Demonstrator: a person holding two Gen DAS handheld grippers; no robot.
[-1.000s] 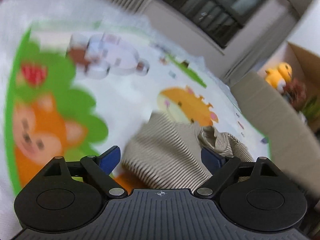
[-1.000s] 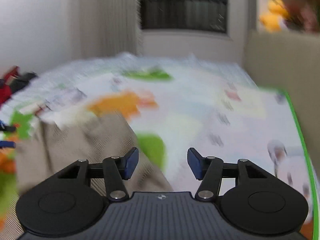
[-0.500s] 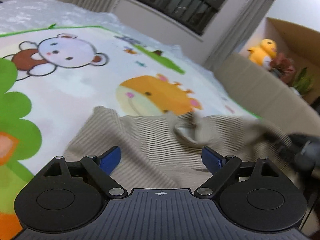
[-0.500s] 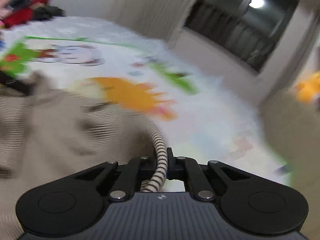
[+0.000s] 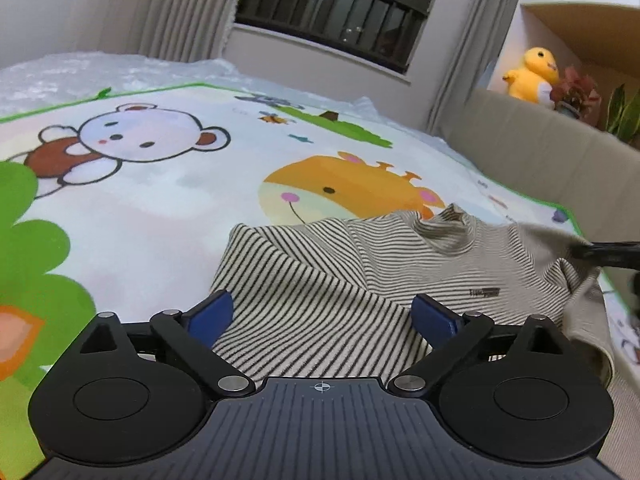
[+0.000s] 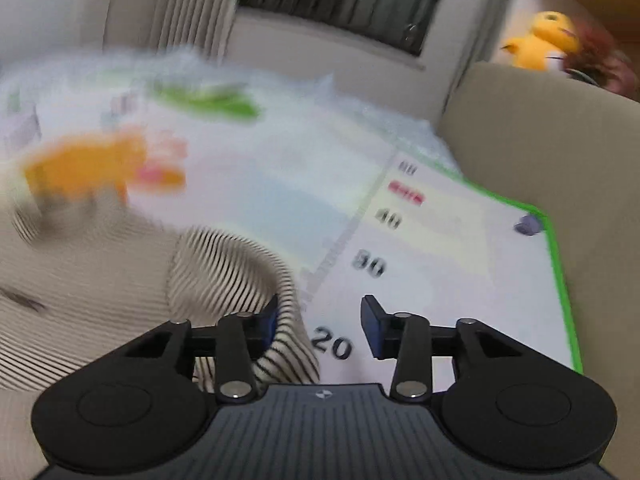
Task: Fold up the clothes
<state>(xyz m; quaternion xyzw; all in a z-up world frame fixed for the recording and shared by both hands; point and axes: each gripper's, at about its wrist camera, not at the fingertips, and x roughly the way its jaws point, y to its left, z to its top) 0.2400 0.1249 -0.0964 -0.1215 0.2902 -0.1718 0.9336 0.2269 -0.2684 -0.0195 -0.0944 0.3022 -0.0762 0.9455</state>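
The striped shirt [image 5: 360, 276] is spread on the cartoon play mat [image 5: 160, 200] for folding. The left hand-held gripper [image 5: 322, 316] is opening wide above it; the right hand-held gripper [image 6: 318, 324] is opening, nothing pinched, a sleeve fold [image 6: 288, 344] beside its left pad.

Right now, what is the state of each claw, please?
Left claw: opening wide, holding nothing, over the striped shirt.
Right claw: opening, shirt edge against one pad, not gripped.
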